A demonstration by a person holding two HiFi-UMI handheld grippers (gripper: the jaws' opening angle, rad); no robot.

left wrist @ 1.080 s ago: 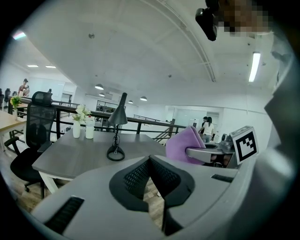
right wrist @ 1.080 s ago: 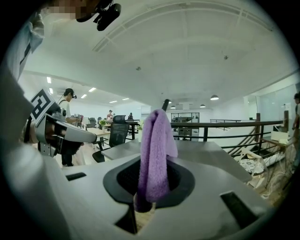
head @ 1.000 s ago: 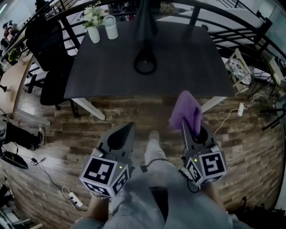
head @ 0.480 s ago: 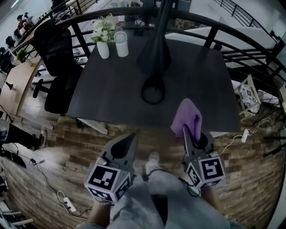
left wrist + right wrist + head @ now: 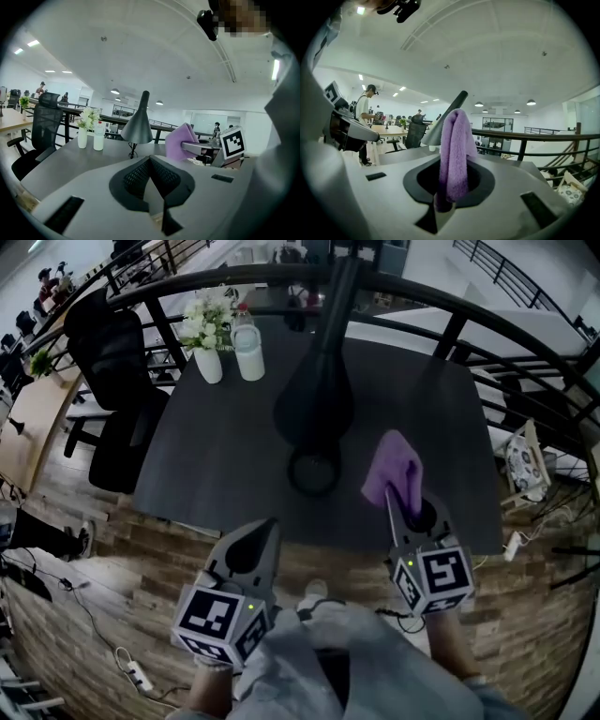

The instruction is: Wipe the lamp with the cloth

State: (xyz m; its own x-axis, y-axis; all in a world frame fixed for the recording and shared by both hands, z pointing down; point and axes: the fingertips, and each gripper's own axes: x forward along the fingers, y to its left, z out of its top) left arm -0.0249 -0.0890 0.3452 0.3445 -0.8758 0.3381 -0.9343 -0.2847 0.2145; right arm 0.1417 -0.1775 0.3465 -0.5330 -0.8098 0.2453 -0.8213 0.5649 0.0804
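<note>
A black desk lamp [image 5: 314,395] stands mid-table, its cone shade above a ring base [image 5: 314,472]; it shows too in the left gripper view as the lamp [image 5: 138,129] and behind the cloth in the right gripper view as the lamp [image 5: 436,129]. My right gripper [image 5: 390,495] is shut on a folded purple cloth [image 5: 392,468] [image 5: 456,150], held over the table's near edge, right of the lamp base. In the left gripper view the cloth [image 5: 180,143] sits right of the lamp. My left gripper [image 5: 270,524] is shut and holds nothing, just short of the table's front edge.
A dark table [image 5: 216,446] carries a white vase of flowers [image 5: 208,338] and a white bottle [image 5: 247,341] at its back left. A black office chair [image 5: 112,371] stands to the left. A curved black railing [image 5: 487,310] runs behind the table. Cables lie on the wooden floor.
The view has closed in on the table. Both grippers came forward; the cloth now hangs over the table's near edge, nearer the lamp base.
</note>
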